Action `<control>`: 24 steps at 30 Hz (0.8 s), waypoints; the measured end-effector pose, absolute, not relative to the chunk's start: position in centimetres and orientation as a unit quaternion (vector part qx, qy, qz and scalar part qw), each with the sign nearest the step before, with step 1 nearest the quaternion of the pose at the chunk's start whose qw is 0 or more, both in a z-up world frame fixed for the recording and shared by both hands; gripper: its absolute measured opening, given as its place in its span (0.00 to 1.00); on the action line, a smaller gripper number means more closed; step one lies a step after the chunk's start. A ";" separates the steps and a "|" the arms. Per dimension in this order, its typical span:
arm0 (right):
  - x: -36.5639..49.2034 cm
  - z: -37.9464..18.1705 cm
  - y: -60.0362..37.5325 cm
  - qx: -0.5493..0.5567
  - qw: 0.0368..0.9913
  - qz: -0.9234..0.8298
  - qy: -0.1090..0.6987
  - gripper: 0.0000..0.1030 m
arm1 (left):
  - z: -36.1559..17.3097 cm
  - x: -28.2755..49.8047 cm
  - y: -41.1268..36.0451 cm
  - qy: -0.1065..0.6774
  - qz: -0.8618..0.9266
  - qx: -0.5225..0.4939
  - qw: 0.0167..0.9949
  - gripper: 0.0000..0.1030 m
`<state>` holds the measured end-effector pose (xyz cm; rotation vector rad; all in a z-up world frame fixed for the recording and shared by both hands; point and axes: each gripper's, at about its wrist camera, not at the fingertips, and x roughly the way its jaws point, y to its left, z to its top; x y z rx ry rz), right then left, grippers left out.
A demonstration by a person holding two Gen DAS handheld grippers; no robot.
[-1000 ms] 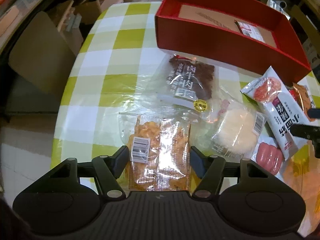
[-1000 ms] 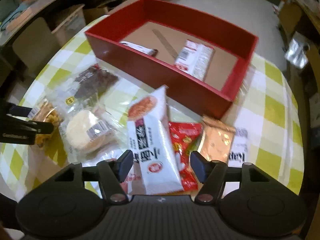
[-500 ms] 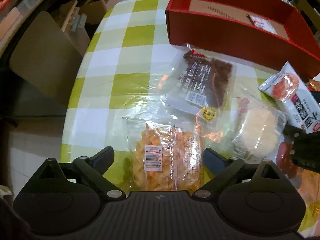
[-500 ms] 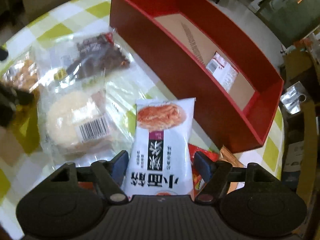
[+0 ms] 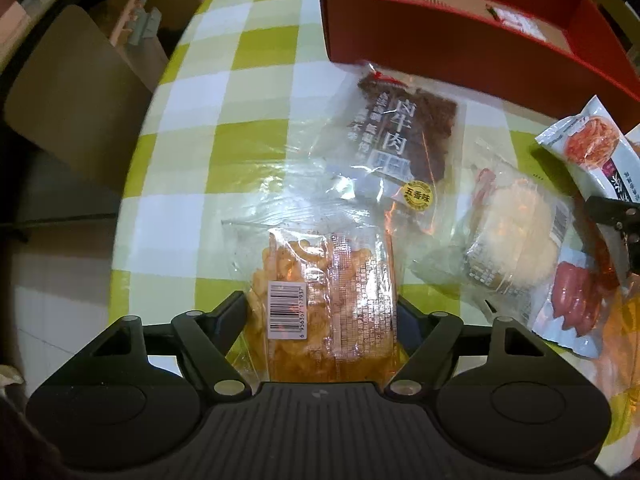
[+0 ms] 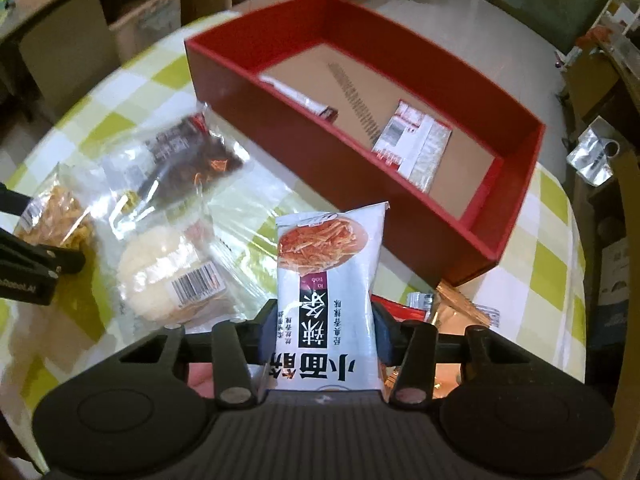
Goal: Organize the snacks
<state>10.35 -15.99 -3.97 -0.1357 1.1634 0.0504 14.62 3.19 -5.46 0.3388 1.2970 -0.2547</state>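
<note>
Left wrist view: the left gripper has just been closing its jaws, which now press both sides of the clear plastic packet of orange-yellow crisps with a barcode sticker, lying near the near edge of the round table with the green-and-white checked cloth. The step looks like the pick-up; next it calls for a lift clear of the cloth and a carry to the red cardboard box at the table's far side. Between packet and box lies the clear packet of dark dried beef, and beside it the clear-wrapped round white cake, so the carry must rise over them.

Right wrist view: the right gripper, its jaws having just closed, is clamped narrowly on the white pouch printed with red noodles, which stands up between the fingers. The red box's near wall is just ahead; a small white-and-red sachet already lies inside. The pouch must clear that wall. A red packet and a tan foil one wait at the right.
</note>
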 end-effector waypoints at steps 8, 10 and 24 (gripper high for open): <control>9.1 -2.2 -16.5 -0.026 0.845 0.027 0.533 0.52 | -2.6 13.8 3.7 0.578 -0.126 0.130 0.796 0.78; 8.7 -1.8 -16.5 -0.026 0.848 0.031 0.529 0.52 | -2.2 13.6 3.5 0.574 -0.130 0.127 0.798 0.78; 5.7 -0.9 -15.6 -0.029 0.847 0.046 0.528 0.52 | -2.1 10.6 3.2 0.579 -0.143 0.132 0.792 0.78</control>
